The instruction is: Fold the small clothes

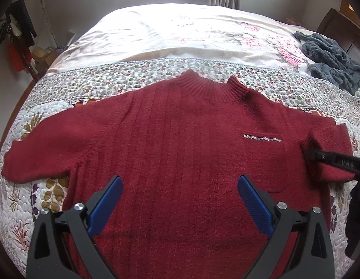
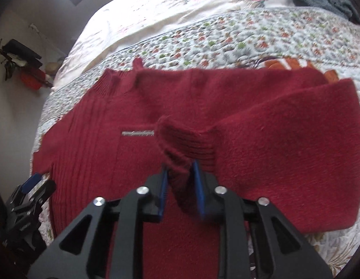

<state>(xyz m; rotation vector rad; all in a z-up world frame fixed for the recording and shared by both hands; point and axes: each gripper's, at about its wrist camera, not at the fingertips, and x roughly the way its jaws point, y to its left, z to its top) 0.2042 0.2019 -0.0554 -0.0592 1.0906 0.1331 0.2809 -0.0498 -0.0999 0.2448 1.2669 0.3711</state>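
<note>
A dark red knitted sweater (image 1: 170,134) lies flat on the bed, collar away from me, with a small silver zip (image 1: 262,137) on its chest. My left gripper (image 1: 180,183) hovers open over the sweater's lower middle, blue pads wide apart with nothing between them. My right gripper (image 2: 181,169) is shut on the ribbed cuff (image 2: 180,144) of the right sleeve (image 2: 296,125), which is lifted and doubled back over the body. In the left wrist view that gripper (image 1: 308,150) shows as a black finger at the cuff (image 1: 306,147). The left sleeve (image 1: 40,144) lies stretched out flat.
The bed carries a floral quilt (image 1: 110,79) and a pale flowered sheet (image 1: 180,30) farther back. A grey fleece heap (image 1: 331,58) sits at the far right. A coat rack with dark and red clothes (image 1: 19,39) stands by the wall on the left.
</note>
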